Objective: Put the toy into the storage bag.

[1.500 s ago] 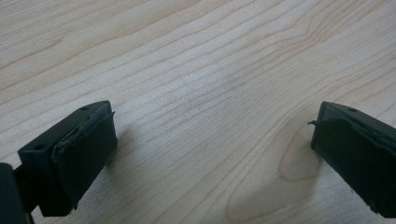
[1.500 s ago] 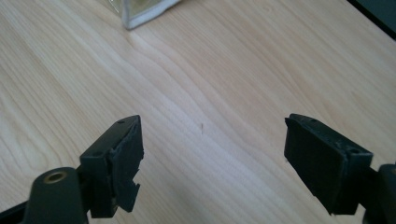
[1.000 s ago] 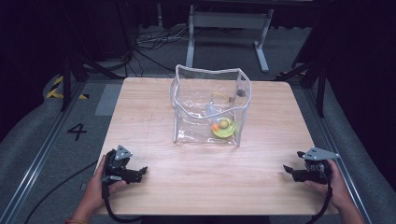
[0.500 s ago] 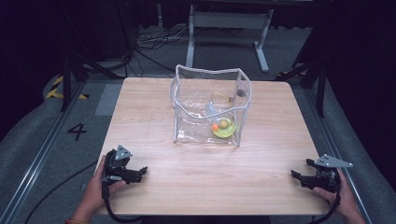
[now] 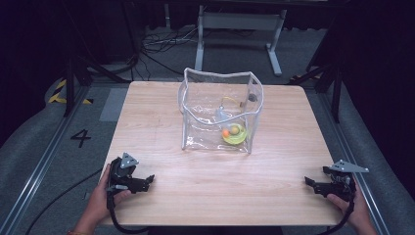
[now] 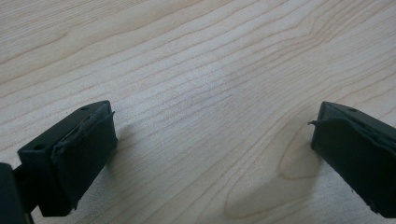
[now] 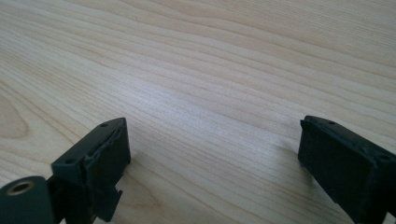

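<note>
While both grippers were held low near the bench [image 5: 161,132] bottom corners, the left gripper [image 5: 147,181] and right gripper [image 5: 309,182] fingers were spread wide, nothing gripped.

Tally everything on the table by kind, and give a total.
Clear plastic bag: 1
Small items inside the bag, too small to identify: yellow-green one, orange one: 2
Tongs, left and right, both open: 2
Total: 5
</note>
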A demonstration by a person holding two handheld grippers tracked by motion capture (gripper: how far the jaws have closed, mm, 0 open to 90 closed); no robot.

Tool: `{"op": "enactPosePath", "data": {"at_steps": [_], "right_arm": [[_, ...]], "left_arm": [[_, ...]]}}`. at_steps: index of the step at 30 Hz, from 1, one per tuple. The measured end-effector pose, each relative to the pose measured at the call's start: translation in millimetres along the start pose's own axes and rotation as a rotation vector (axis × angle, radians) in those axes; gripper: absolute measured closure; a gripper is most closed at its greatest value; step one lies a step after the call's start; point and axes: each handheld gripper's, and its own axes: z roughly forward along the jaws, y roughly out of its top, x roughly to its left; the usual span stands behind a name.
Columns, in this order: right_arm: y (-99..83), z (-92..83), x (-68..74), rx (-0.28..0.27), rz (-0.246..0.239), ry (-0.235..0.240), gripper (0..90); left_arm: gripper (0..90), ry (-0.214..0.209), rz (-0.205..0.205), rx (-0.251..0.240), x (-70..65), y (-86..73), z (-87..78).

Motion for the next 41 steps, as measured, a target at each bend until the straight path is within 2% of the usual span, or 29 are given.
{"op": "enactPosePath", "data": {"at_steps": [23,41], "right_arm": [[-0.2,-0.3,-1.6,-0.001,0.031,-0.033,9.4],[-1.1,-1.3,-0.7,-0.002,0.037,-0.040,9.9]], "left_arm": [[0.4,0.000,-0.001,0.001,0.0,0.1,-0.1],[0.4,0.002,0.002,0.000,0.1,0.1,-0.1]]}}
